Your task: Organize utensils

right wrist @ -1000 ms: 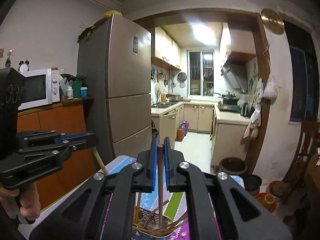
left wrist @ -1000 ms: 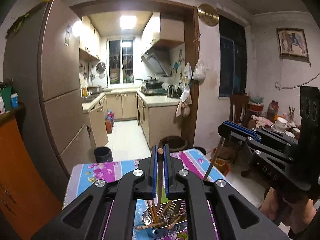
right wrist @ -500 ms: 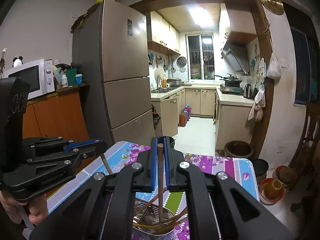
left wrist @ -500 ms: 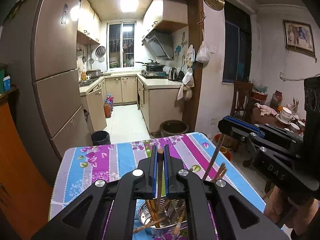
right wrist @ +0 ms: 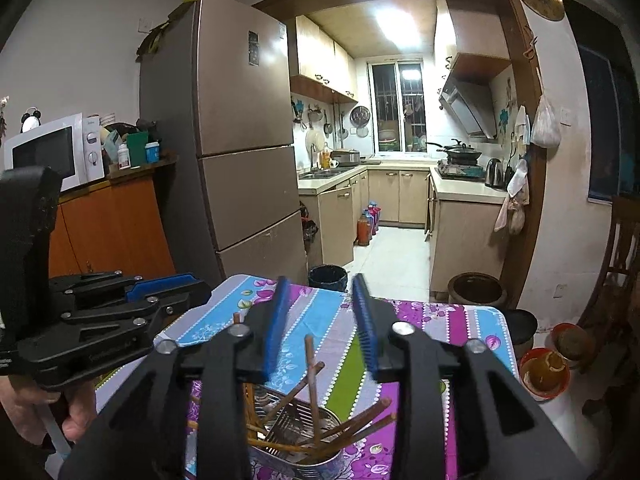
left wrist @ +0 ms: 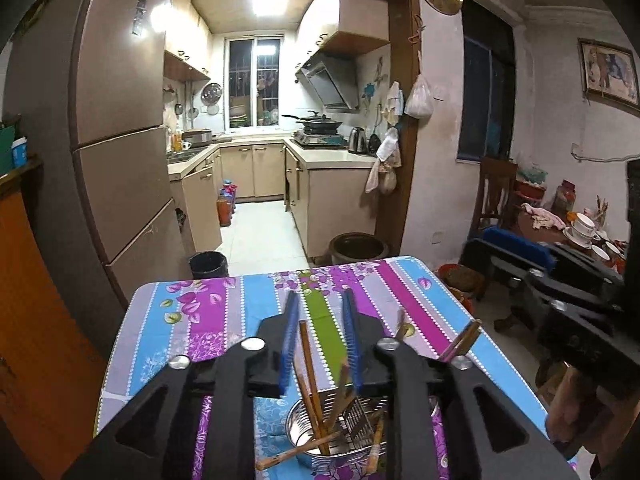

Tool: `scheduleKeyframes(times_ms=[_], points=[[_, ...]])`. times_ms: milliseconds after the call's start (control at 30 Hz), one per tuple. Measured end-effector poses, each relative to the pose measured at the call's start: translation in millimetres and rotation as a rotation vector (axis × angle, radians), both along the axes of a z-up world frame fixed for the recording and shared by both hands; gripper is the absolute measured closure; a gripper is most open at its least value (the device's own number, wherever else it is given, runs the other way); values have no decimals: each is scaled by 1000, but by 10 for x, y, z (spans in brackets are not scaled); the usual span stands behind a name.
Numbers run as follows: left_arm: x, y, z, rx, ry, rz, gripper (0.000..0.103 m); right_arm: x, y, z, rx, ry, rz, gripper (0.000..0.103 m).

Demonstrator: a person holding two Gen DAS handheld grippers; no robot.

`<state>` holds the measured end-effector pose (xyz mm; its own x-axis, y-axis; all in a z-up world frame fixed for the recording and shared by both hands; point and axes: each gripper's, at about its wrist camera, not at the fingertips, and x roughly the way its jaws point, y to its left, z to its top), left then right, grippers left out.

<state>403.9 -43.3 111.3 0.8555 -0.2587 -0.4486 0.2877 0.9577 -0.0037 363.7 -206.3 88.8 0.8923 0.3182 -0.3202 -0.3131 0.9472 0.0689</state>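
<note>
The left hand-held gripper is held released above the striped counter, its blue-padded fingers spread apart with nothing between them. Below it, wooden chopsticks are seen leaning loose in a metal holder. The right hand-held gripper is likewise spread wide and grasps nothing, and the chopsticks are fanned out in the holder beneath it.
</note>
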Motion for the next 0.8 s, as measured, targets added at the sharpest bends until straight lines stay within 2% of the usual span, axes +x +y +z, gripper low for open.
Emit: scheduleKeyframes(times_ms=[67, 100, 133, 167, 200, 267, 333, 400, 500, 600, 700, 800], points=[[-43, 25, -7, 10, -16, 13, 65, -71, -15, 7, 2, -27, -11, 37], [-66, 37, -1, 14, -26, 23, 62, -127, -21, 12, -3, -47, -21, 32], [-109, 61, 5, 17, -42, 35, 50, -181, -24, 19, -12, -67, -30, 23], [-159, 93, 16, 12, -59, 41, 33, -228, -18, 28, -23, -84, -37, 10], [-239, 133, 34, 5, -86, 52, 26, -325, -9, 39, -43, -116, -56, 5], [-437, 211, 84, 4, -158, 96, 11, -453, -24, 59, -56, -159, -84, 5], [-624, 290, 137, -17, -201, 118, 5, -600, -40, 89, -68, -193, -125, 5], [-883, 417, 219, -41, -279, 166, 5, -790, -74, 123, -62, -243, -149, 5], [-1207, 620, 305, -114, -344, 212, 5, -1014, -108, 169, -65, -293, -191, 5], [-1646, 828, 335, -164, -465, 304, 5, -1351, -134, 183, -62, -343, -222, 5], [-2080, 948, 297, -184, -525, 305, 5, -1694, -145, 134, -55, -391, -292, 5], [-2498, 960, 181, -177, -565, 308, 5, -2013, -145, 16, -30, -398, -317, 5]])
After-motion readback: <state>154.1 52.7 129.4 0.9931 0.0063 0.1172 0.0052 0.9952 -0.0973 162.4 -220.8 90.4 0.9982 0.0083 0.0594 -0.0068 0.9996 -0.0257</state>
